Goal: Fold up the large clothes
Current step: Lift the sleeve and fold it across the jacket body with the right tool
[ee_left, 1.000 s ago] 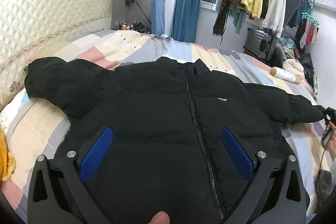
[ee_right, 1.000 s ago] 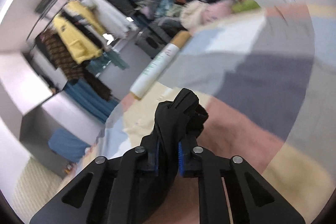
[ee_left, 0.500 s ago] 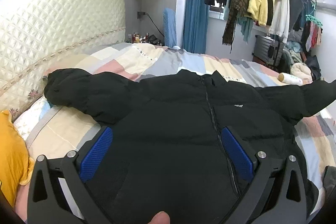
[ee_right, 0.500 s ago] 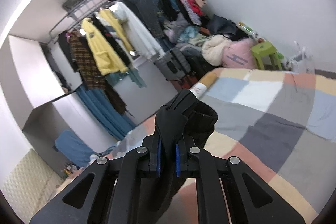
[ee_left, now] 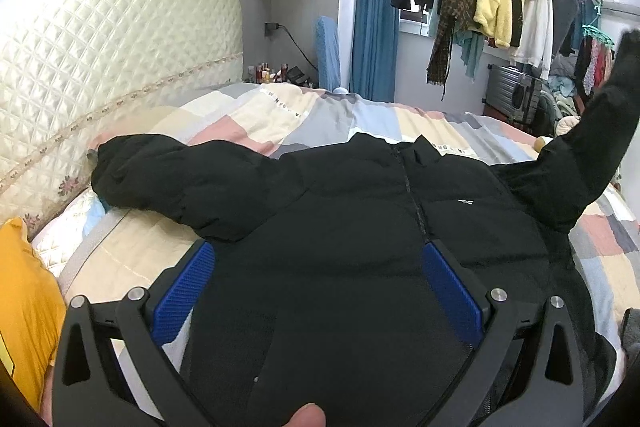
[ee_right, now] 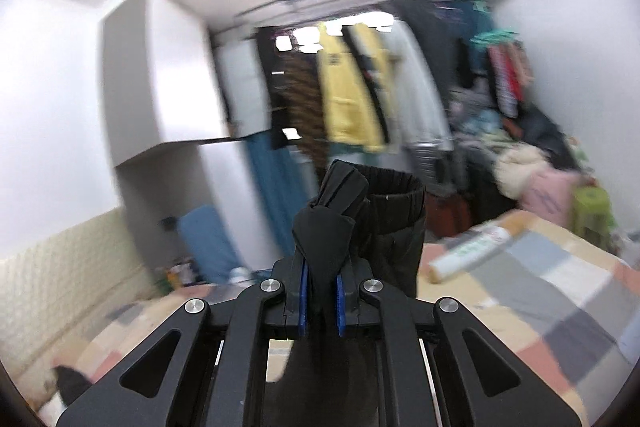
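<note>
The puffer jacket (ee_left: 360,227) under the left jaws was plain black, with a small white logo on its chest. Blue ribbed pads (ee_left: 184,291) lined the black left gripper (ee_left: 320,291). The right gripper (ee_right: 320,301) was black too, its blue pads pinching the black cuff (ee_right: 360,211). Beyond the jaws the bedspread (ee_left: 280,115) was a patchwork of cream, pink, grey and pale blue. The quilted headboard (ee_left: 100,59) was ivory, a pillow (ee_left: 24,307) left of the jaws mustard yellow.

One black puffer jacket (ee_left: 360,227) fills the frame's centre, one orange pillow (ee_left: 24,307) sits lower left, one suitcase (ee_left: 516,99) upper right, and two grippers: left (ee_left: 320,291), right (ee_right: 320,291).
</note>
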Tool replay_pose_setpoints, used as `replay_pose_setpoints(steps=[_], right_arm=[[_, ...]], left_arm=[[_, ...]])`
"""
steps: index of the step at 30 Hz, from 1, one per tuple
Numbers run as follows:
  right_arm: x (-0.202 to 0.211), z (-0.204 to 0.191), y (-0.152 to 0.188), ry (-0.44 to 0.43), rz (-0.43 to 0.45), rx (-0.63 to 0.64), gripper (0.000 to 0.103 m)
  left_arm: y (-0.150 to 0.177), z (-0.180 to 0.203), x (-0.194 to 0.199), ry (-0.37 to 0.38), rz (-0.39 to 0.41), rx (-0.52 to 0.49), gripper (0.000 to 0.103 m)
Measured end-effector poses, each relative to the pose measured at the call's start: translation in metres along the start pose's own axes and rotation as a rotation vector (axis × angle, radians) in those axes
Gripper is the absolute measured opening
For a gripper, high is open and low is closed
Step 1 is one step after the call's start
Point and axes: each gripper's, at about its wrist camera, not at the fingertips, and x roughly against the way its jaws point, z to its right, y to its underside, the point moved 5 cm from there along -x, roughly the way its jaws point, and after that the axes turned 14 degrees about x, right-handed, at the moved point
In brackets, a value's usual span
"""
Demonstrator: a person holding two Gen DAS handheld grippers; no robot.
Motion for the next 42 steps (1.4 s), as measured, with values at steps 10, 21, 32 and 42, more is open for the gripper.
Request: replay_pose_setpoints(steps=[10,21,32,42], right_arm=[[-0.027,-0.201,0.016,-0.320,-0.020,0.099,0.008],[-0.069,-0.372,0.120,-0.577,-0.162,0.220,0.008],[-0.097,-0.455,0.291,-0.714,-0.398,0.226,0.012],[-0.118,-0.478,0.379,-0.766,-0.567,0.233,0.022]], left_arm=[[-0.003,-0.036,-0.002,-0.009,-0.032,0.028,0.103],[-0.010,-0.080,-0.007,-0.054,-0.029,0.103,0.103],[-0.004,-0.111,-0.029,-0.094,-0.086,0.151,0.103],[0.008,-0.116,-0.051,-0.080,-0.176,0.180,0.103]])
